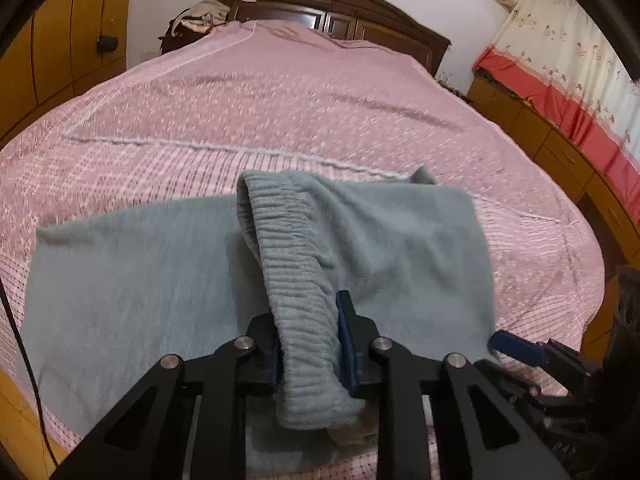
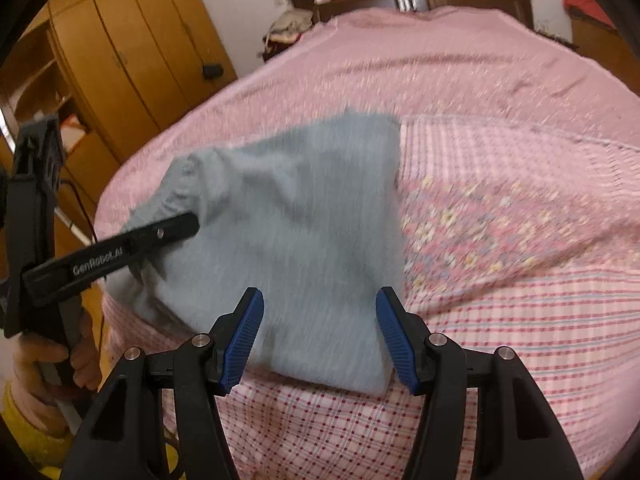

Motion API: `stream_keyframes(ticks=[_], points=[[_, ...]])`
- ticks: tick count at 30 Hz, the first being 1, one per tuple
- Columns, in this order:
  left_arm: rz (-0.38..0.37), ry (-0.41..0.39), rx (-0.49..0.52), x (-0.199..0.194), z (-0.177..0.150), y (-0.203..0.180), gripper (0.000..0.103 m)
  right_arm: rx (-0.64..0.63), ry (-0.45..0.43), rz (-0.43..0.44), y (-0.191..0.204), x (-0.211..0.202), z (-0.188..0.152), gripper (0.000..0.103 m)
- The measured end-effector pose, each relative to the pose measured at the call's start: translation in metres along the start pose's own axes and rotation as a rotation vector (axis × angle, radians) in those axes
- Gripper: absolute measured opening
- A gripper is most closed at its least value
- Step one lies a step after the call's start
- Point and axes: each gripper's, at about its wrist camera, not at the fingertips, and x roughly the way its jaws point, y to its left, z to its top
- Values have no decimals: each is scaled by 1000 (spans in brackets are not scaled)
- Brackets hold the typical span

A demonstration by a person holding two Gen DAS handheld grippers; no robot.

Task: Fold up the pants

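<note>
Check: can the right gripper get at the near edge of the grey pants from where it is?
Probably yes. The right gripper is open with nothing between its pads, and the grey pants lie just ahead of it on the pink bedspread. The left gripper, shut on the waistband, is off to the side.

A pink patterned bedspread (image 1: 280,92) covers the bed below a dark wooden headboard (image 1: 332,12), beside orange wardrobes (image 2: 132,40).

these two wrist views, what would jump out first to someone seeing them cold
The grey-blue pants lie partly folded near the foot of a big bed under a pink patterned bedspread. The left gripper pinches their ribbed waistband at the bottom of its own view, lifting it off the cloth. The right gripper hangs open over the near edge of the pants, holding nothing.
</note>
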Motion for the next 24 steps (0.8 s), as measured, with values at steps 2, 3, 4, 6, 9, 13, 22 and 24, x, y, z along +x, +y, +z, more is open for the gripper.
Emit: stream_keyframes(ticks=[2, 3, 4, 6, 9, 13, 22, 24], points=[[-18, -16, -6, -9, 3, 1, 23, 17, -36, 8, -2, -10, 3, 60], [-27, -23, -7, -13, 4, 2, 23, 26, -43, 13, -3, -13, 4, 60], [-36, -31, -6, -18, 6, 1, 23, 34, -46, 18, -5, -14, 4, 60], [-48, -48, 3, -29, 9, -1, 23, 46, -45, 23, -6, -16, 4, 60], [-44, -73, 19, -40, 15, -4, 22, 43, -39, 22, -5, -16, 2, 60], [-37, -116, 38, -59, 23, -4, 22, 22, -46, 21, 4, -17, 1, 60], [42, -145, 1, -83, 40, 32, 22, 16, -33, 27, 5, -11, 0, 60], [56, -140, -22, -85, 43, 45, 22, 11, -31, 28, 5, -9, 1, 60]])
